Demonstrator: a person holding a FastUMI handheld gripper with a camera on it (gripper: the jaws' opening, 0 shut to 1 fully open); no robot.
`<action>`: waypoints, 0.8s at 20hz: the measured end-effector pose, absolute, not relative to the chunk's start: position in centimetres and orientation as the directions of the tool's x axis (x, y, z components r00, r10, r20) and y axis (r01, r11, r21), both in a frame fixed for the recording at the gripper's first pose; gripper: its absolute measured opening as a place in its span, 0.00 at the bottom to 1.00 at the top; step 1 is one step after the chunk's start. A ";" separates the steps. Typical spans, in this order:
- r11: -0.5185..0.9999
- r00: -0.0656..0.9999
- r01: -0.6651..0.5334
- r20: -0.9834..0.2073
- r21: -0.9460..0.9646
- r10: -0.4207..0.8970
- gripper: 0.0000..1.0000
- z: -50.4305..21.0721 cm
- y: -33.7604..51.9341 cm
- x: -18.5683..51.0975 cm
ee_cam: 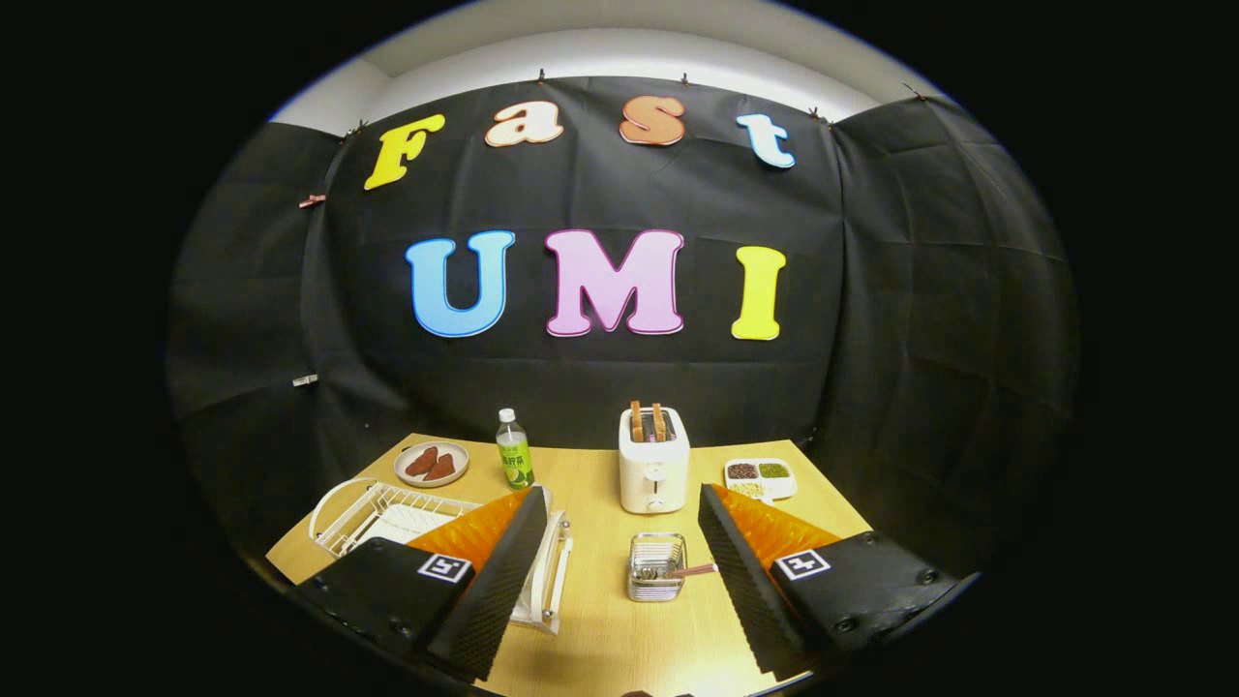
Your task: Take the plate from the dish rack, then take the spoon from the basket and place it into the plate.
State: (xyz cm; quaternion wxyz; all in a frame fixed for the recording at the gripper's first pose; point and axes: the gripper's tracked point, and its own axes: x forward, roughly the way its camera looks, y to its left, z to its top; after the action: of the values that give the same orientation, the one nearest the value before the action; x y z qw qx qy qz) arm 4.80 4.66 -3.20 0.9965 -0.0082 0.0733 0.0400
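Two gripper (615, 571) fingers (503, 571) spread wide apart over the light wooden table (600, 629), nothing between them but bare tabletop and the small wire-mesh metal basket (655, 567)

Landmark: white two-slot toaster (654, 471), standing upright with two brown toast slices poking from its slots

Just in front of toaster, toward the fingers: the basket, a pinkish spoon handle (689, 570) leaning out over its rim toward the right-hand finger; spoon bowl hidden inside the mesh

Left of toaster and nearer: white wire dish rack (387, 513), its near half covered by the left-hand finger; a pale flat shape lying inside, probably the plate (402, 526), mostly hidden and hard to make out

Left of toaster, level with it: clear plastic bottle with white cap and green label (514, 448); label print too small to read

Further left of toaster, beyond the bottle: round grey dish holding two reddish-brown pieces (432, 463)

Right of toaster: white divided tray (761, 478) with dark brown and green fillings; nearest compartment cut off by the right-hand finger

Square black-and-white marker on each finger's top, pattern visible, no legible writing
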 end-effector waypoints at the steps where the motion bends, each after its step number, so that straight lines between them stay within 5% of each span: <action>1: 0.995 0.982 -0.099 -0.165 -0.018 0.094 0.98 -3.6 5.6 5.5; 8: 0.974 0.908 -0.218 -0.380 -0.061 0.179 0.98 -9.1 10.7 10.0; 16: 0.990 0.815 -0.144 -0.567 0.006 0.122 0.97 -15.0 12.2 16.0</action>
State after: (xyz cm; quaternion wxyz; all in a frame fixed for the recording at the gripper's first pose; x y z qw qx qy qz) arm 16.02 12.22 -14.96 0.9524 -0.0184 0.2961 0.0700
